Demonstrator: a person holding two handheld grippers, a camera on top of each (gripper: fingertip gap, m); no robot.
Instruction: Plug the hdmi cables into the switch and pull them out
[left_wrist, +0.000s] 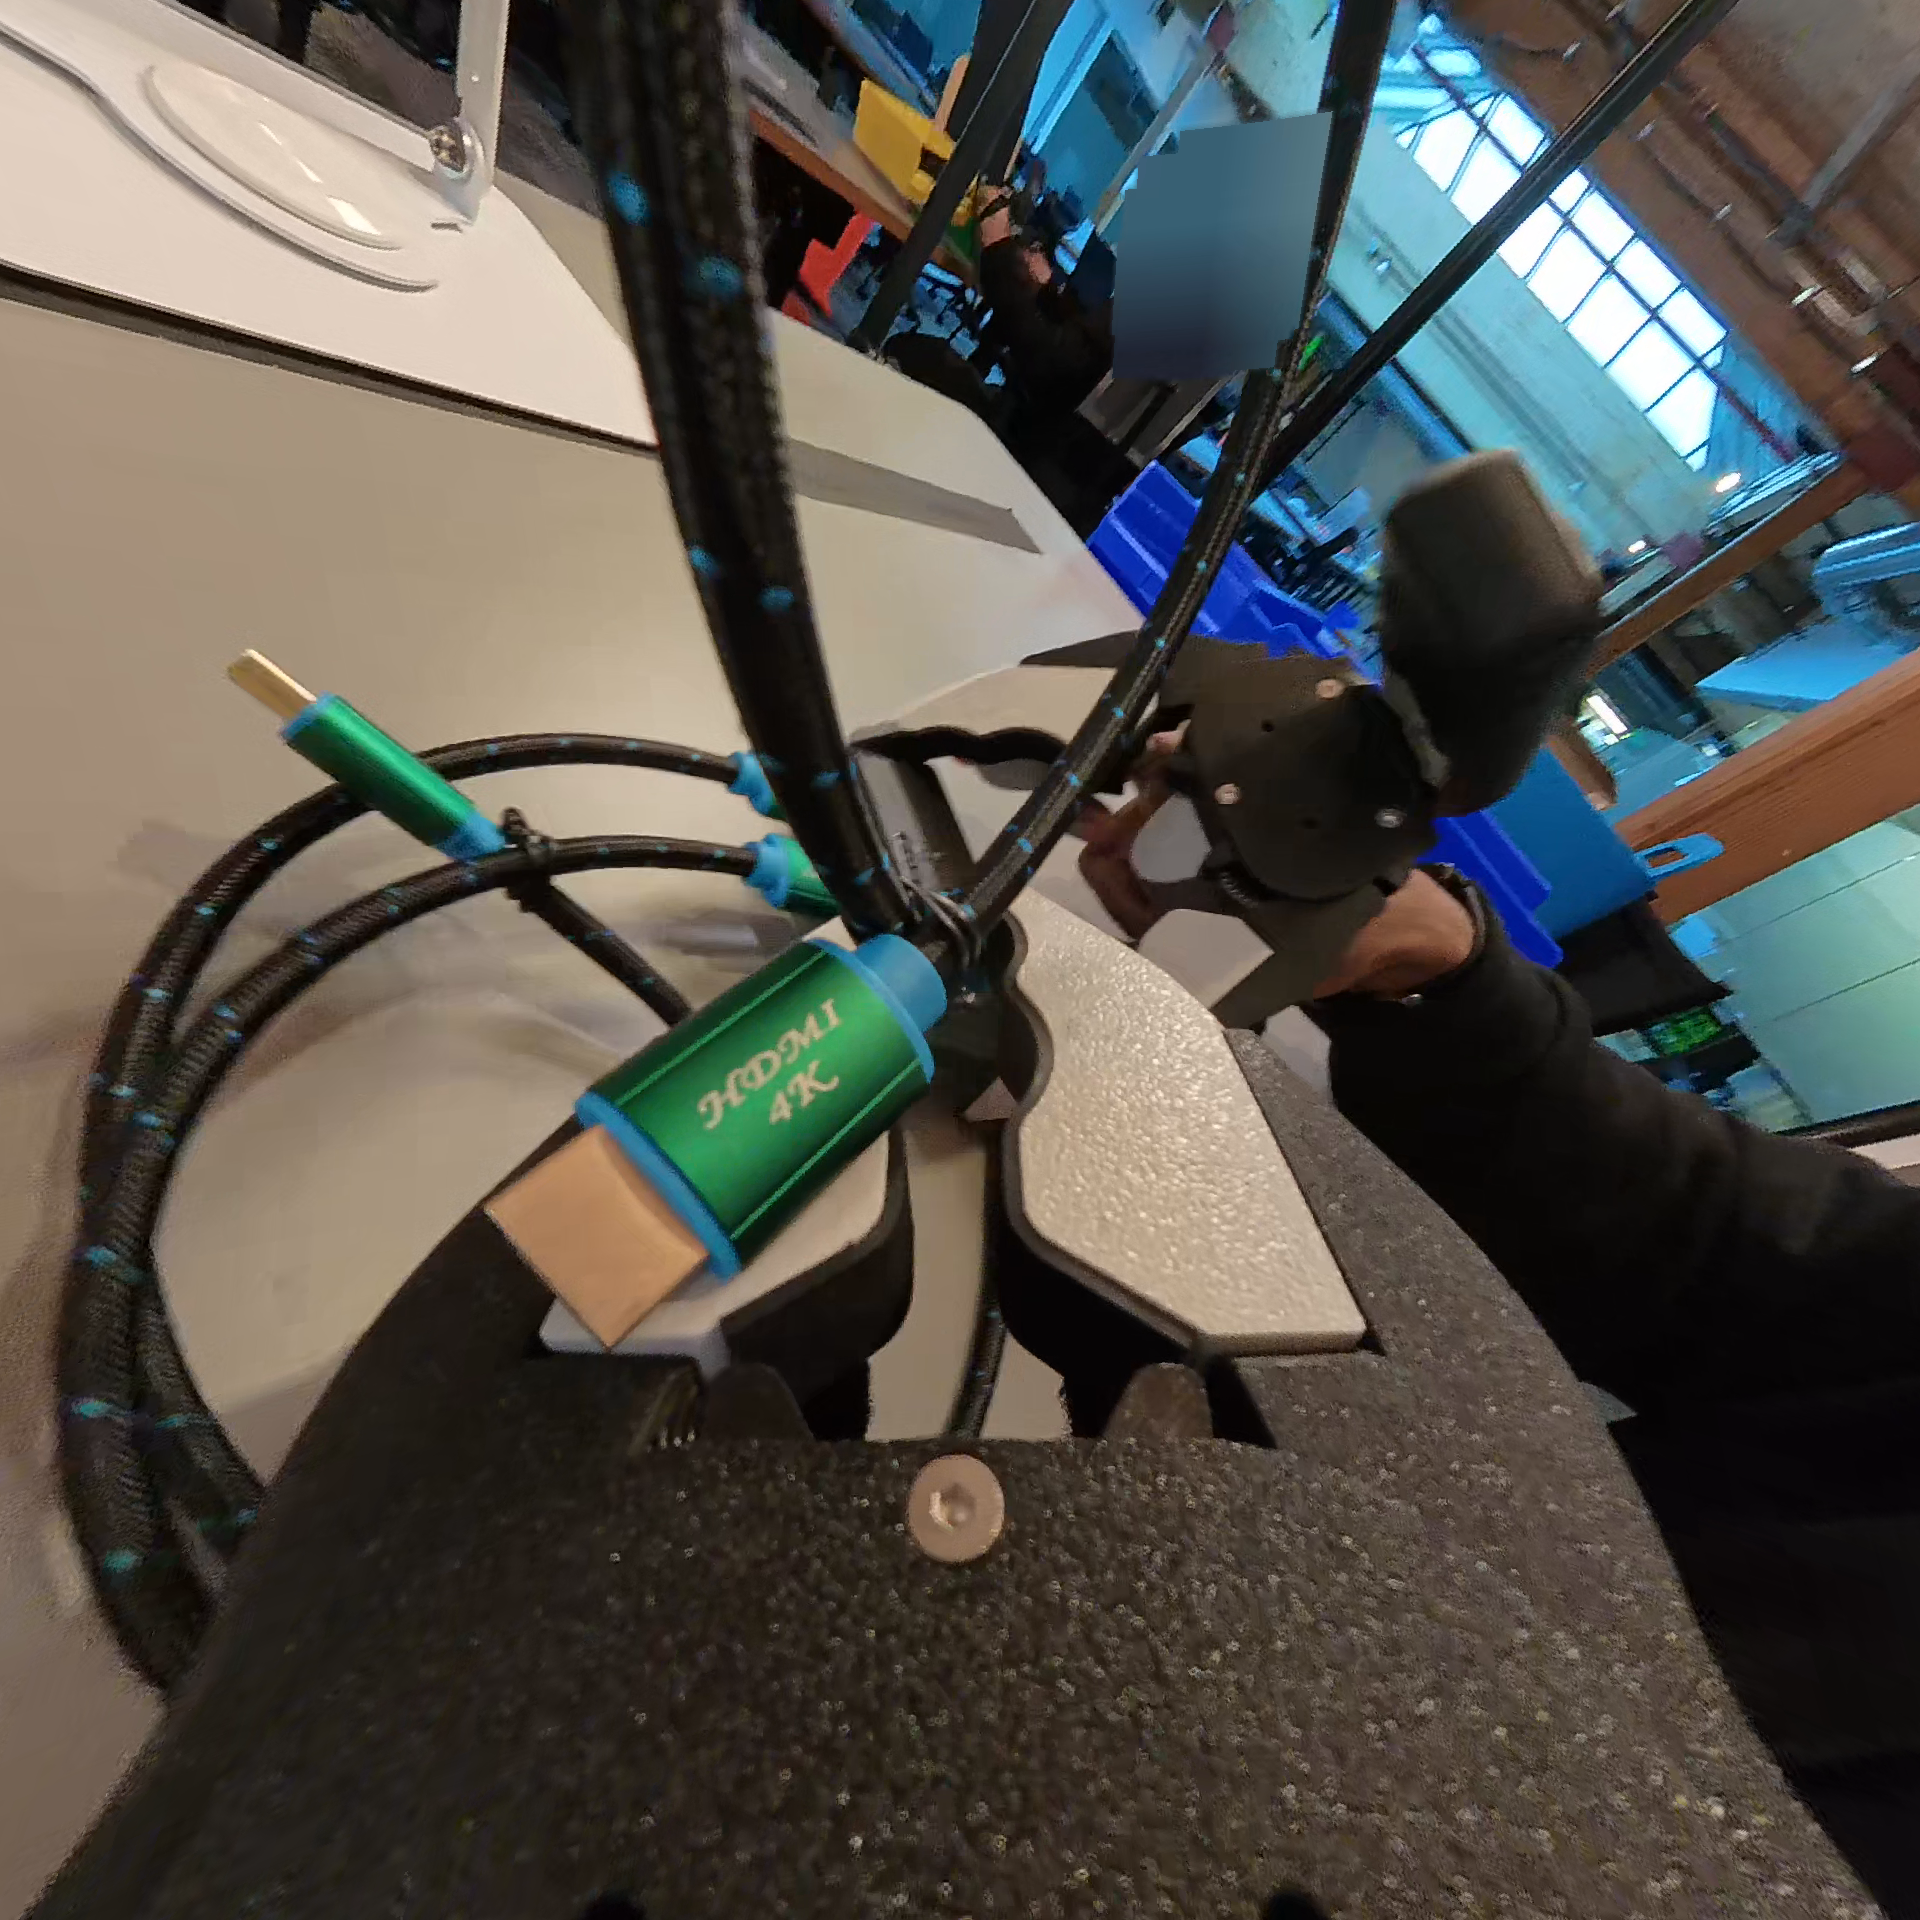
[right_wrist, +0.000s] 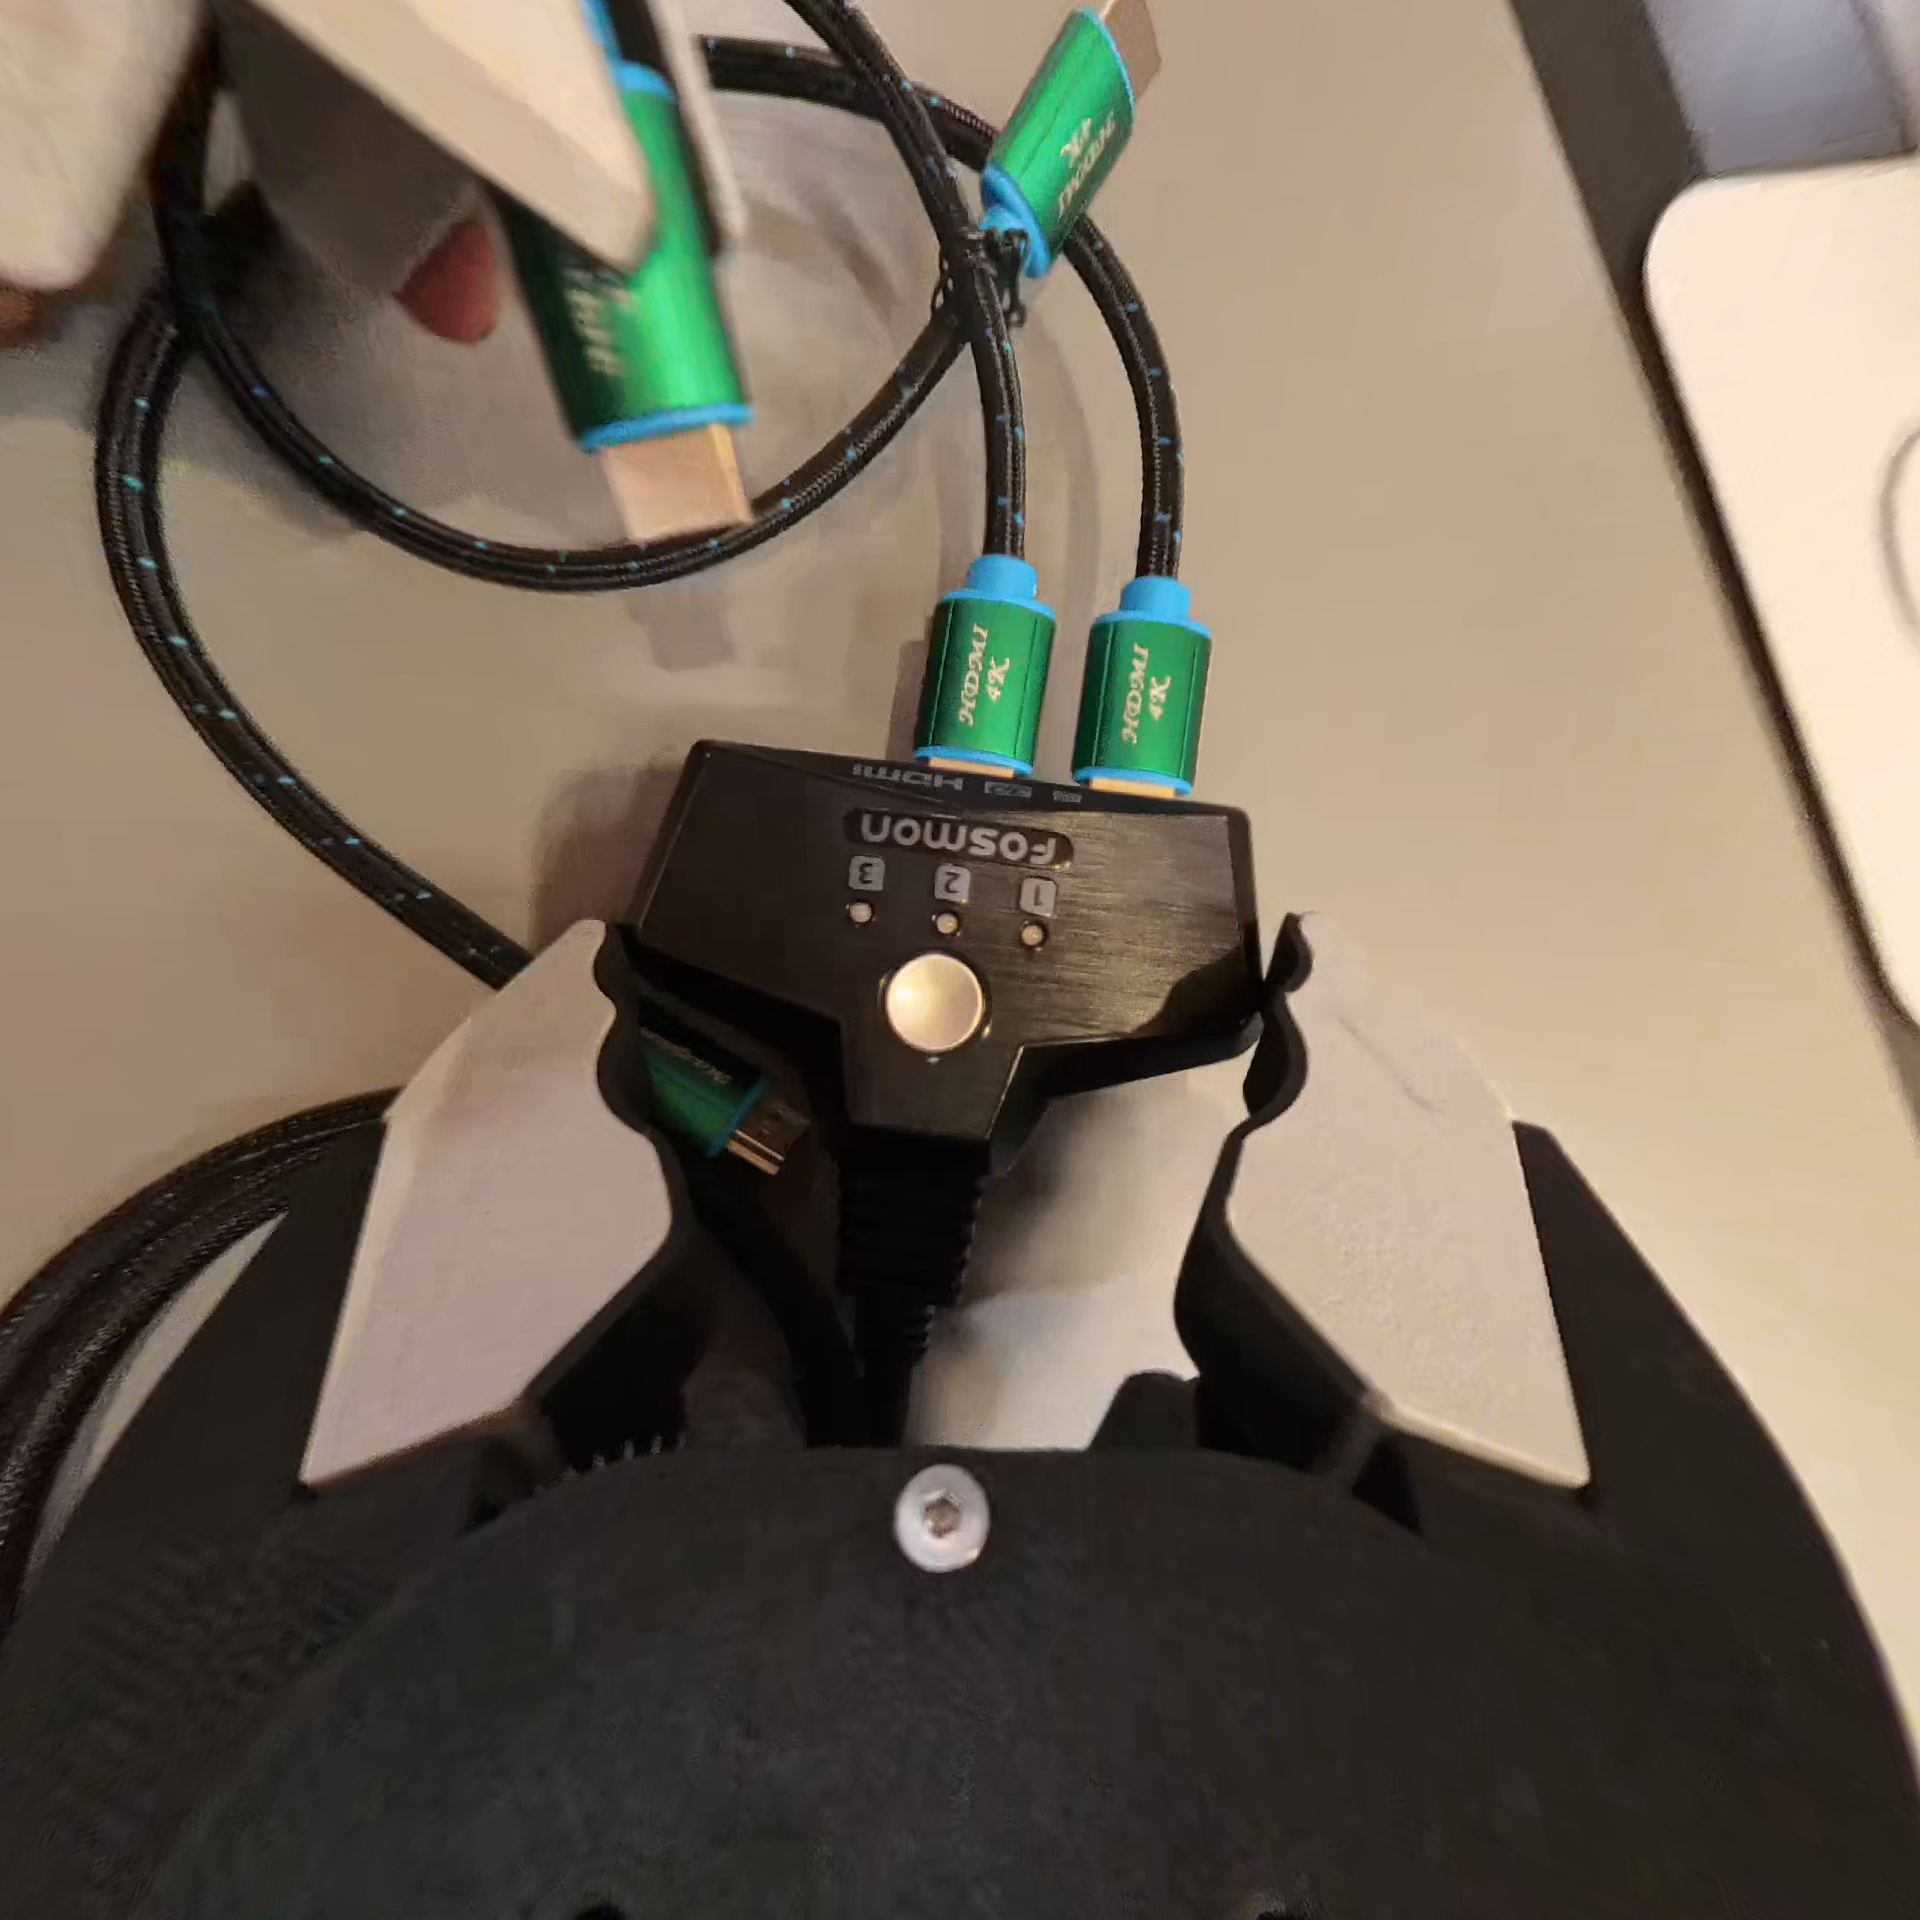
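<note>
Clamping the black switch (right_wrist: 940, 935) by its two flanks on the pale bench (right_wrist: 1403, 520), the right gripper (right_wrist: 940, 997) steadies it while two green plugs (right_wrist: 982, 681) sit seated side by side in its far face, leaving one port at the far left of that face open. Just beyond, toward the far left of the bench, the left gripper (left_wrist: 956, 1049) is closed on the cable right behind a third green plug (left_wrist: 758, 1091), whose gold tip hangs free above the loops of braided cable (right_wrist: 260, 727). Judging by this, plugging in is about two-thirds done; the third insertion and all the pulling out remain, and a loose plug (right_wrist: 1070, 135) lies near the far edge.
</note>
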